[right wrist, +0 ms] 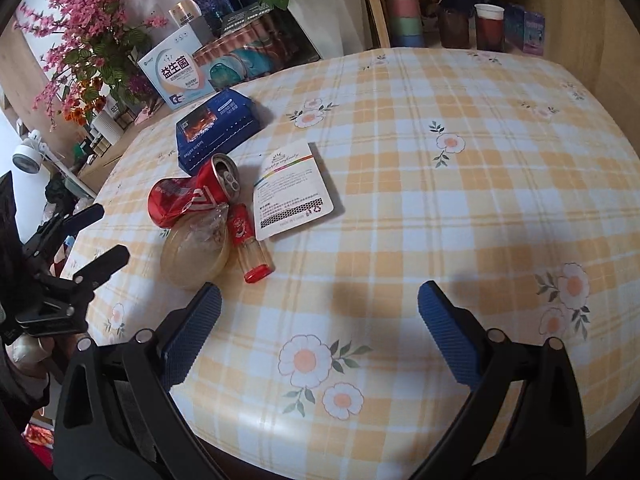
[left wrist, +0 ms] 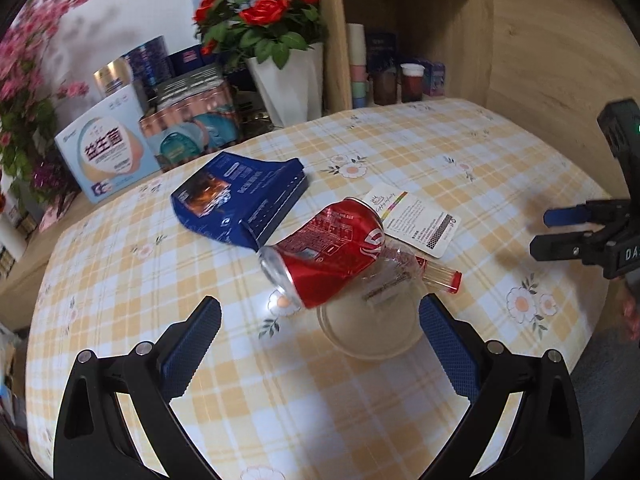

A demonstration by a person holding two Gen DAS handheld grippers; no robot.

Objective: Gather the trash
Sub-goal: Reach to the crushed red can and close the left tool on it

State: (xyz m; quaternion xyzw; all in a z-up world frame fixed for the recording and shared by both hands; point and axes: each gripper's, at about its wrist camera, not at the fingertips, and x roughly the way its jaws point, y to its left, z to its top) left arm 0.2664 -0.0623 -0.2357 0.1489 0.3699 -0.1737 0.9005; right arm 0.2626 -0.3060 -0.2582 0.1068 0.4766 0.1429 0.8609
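Observation:
A crushed red soda can (left wrist: 332,252) (right wrist: 192,196) lies on the checked tablecloth, leaning on a clear plastic lid (left wrist: 372,324) (right wrist: 196,256). A small clear bottle with red ends (left wrist: 436,274) (right wrist: 250,246) lies beside them. A flattened blue box (left wrist: 240,204) (right wrist: 218,130) and a white printed card (left wrist: 420,226) (right wrist: 294,190) lie behind. My left gripper (left wrist: 320,320) stands open just short of the can and lid. My right gripper (right wrist: 320,316) is open over bare cloth, right of the pile; it also shows at the right edge of the left wrist view (left wrist: 552,232).
Boxes, tins and a white vase of red roses (left wrist: 288,84) crowd the table's far left edge. A wooden shelf (left wrist: 400,40) with cups and jars stands behind. Pink artificial flowers (right wrist: 84,40) stand at the left. The table's right half (right wrist: 480,160) holds only cloth.

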